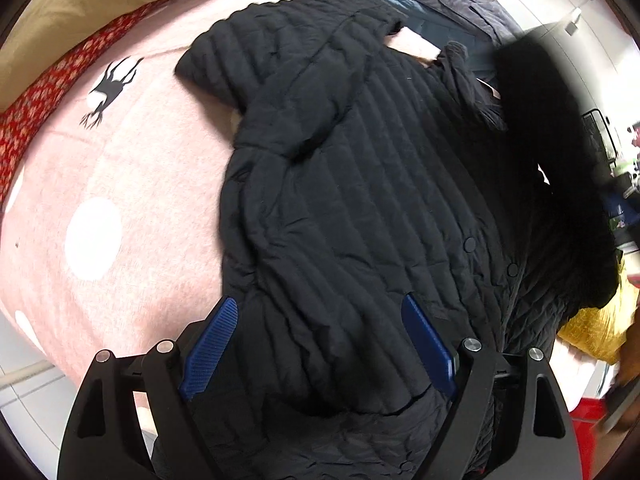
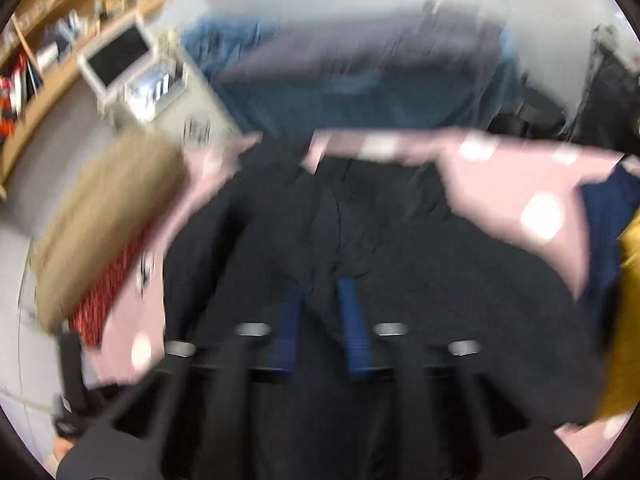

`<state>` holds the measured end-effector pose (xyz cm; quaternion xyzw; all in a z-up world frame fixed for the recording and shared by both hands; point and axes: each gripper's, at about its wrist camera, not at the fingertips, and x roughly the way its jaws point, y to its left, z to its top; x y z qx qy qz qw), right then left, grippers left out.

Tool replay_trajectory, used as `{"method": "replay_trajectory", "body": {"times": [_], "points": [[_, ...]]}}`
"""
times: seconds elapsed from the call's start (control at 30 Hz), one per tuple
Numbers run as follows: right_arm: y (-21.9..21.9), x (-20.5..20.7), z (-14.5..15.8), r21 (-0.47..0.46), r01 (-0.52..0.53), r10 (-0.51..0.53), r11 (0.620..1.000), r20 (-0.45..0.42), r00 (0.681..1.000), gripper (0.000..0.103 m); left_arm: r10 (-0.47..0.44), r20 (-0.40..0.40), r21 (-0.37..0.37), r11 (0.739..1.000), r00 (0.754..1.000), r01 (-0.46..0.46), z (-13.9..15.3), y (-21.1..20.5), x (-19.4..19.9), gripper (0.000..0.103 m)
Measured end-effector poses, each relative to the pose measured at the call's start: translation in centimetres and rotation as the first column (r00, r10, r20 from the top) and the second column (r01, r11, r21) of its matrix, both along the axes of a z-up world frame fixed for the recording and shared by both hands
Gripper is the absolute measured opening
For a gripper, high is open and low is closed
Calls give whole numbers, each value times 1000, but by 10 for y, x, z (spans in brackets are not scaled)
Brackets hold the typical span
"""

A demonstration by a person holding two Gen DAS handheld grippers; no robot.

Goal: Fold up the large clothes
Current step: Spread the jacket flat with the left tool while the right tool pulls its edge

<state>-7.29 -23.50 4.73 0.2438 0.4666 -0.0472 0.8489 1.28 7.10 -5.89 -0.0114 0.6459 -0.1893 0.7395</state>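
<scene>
A black quilted jacket (image 1: pixel 360 180) lies spread on a pink blanket with white dots (image 1: pixel 120 200), one sleeve (image 1: pixel 280 60) folded across its upper part. My left gripper (image 1: pixel 320 304) hangs just over the jacket's lower hem, its blue pads (image 1: pixel 212 344) wide apart and open, with bunched fabric lying between them. The right wrist view is smeared by motion. There my right gripper (image 2: pixel 320 286) points down at the middle of the jacket (image 2: pixel 400 280), its blue pads (image 2: pixel 352 320) a little apart with nothing visibly pinched.
A tan pillow (image 1: pixel 100 12) and a red patterned cloth (image 1: pixel 40 96) lie at the blanket's far left. A yellow cloth (image 1: pixel 592 332) sits at the right edge. Blue-grey bedding (image 2: pixel 360 80) lies beyond the blanket (image 2: pixel 500 184), and a wooden shelf (image 2: pixel 60 20) stands at the back left.
</scene>
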Motion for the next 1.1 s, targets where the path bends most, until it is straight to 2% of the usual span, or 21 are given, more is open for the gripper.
{"method": "replay_trajectory", "body": {"times": [0.03, 0.13, 0.27, 0.33, 0.43, 0.57, 0.63, 0.67, 0.73, 0.8, 0.87, 0.9, 0.93, 1.0, 1.03, 1.1], "points": [[16, 2, -22, 57, -34, 38, 998, -58, 998, 70, 8, -5, 2, 1000, 1000, -8, -1, 3, 1, 82], [47, -9, -59, 96, -73, 88, 993, -155, 984, 71, 34, -20, 3, 999, 999, -34, -5, 13, 1, 82], [50, -46, -75, 140, -31, 58, 990, -193, 980, 71, 38, -23, 8, 999, 999, -37, -7, 15, 2, 82], [36, -65, -76, 151, 22, 6, 988, -184, 983, 71, 31, -18, 2, 1000, 999, -31, -4, 11, 3, 82], [-2, -90, -55, 159, 127, -108, 979, -120, 987, 71, 0, 21, -25, 1000, 1000, 0, 9, -5, 6, 82], [-49, -122, -18, 164, 225, -227, 960, -9, 974, 71, -83, 56, -54, 995, 995, 86, 23, -45, 16, 82], [-63, -133, -12, 174, 263, -269, 949, 8, 963, 72, -112, 61, -66, 991, 992, 116, 25, -62, 20, 82], [-74, -142, -11, 205, 288, -297, 935, 15, 955, 72, -134, 68, -65, 988, 989, 138, 25, -75, 23, 82], [-98, -165, -18, 299, 373, -394, 878, 10, 919, 72, -170, 92, -55, 983, 981, 175, 28, -96, 28, 82], [-123, -194, -26, 319, 484, -510, 815, -3, 860, 72, -193, 113, -50, 979, 975, 200, 30, -116, 34, 82], [-143, -217, -36, 354, 567, -603, 743, -12, 798, 72, -209, 125, -52, 975, 970, 217, 31, -135, 40, 82], [-156, -229, -48, 404, 607, -649, 684, -42, 760, 72, -225, 126, -49, 971, 966, 233, 30, -147, 43, 82], [-168, -238, -61, 451, 627, -672, 635, -77, 737, 72, -248, 118, -40, 966, 962, 254, 26, -160, 45, 82], [-187, -245, -82, 516, 634, -685, 576, -119, 719, 72, -298, 96, -10, 954, 950, 301, 16, -181, 44, 82], [-193, -245, -92, 535, 630, -682, 563, -129, 720, 72, -325, 81, 14, 946, 942, 325, 8, -190, 42, 82], [-202, -235, -107, 551, 618, -666, 562, -141, 732, 72, -381, 28, 106, 920, 924, 377, -17, -209, 38, 82]]}}
